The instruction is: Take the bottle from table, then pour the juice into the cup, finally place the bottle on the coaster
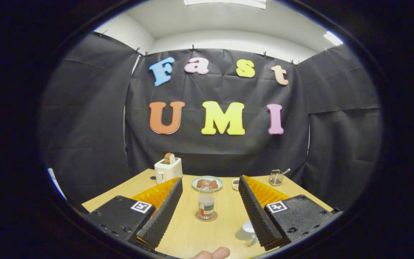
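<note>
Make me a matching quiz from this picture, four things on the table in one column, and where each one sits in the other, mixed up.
Things:
1. bottle
2. toaster
3. cup
4. plate

Places:
A. beside the inner face of the right finger of the open hand-held gripper
B. far table corner, beyond the left finger
C. standing on the coaster, between the fingers
D. just behind the bottle

Pairs: 1-C, 2-B, 3-A, 4-D
</note>
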Motion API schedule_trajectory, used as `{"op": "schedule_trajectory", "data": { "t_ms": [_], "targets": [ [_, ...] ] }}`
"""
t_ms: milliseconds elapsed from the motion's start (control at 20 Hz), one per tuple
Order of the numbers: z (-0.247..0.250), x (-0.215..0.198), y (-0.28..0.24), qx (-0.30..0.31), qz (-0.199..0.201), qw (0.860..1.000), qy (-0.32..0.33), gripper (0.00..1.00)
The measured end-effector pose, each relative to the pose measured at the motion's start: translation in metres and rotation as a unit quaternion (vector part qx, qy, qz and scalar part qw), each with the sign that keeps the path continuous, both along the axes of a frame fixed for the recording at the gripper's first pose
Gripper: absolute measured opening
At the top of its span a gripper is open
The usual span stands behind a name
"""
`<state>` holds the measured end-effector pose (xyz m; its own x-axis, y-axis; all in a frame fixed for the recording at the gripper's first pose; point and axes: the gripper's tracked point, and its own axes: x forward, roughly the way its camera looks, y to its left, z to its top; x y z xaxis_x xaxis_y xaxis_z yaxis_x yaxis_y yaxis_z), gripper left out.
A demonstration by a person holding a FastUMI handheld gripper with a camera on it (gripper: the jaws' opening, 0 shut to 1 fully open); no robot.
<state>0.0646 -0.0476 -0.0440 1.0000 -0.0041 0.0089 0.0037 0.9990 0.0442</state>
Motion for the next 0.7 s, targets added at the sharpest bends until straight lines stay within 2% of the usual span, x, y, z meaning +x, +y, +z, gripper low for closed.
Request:
{"op": "schedule_trajectory", "data": {
  "t_ms": [100, 250, 700],
  "targets": [
    [0.006, -0.01, 0.0, 0.012, -0.005, 1.0, -0.004, 1.0],
    [0.023, -0.022, 0.009, 0.03, 0.007, 0.999, -0.025, 1.0],
    [0.03, -0.052, 0.014, 0.027, 0.0, 0.999, -0.034, 1.0]
  ]
}}
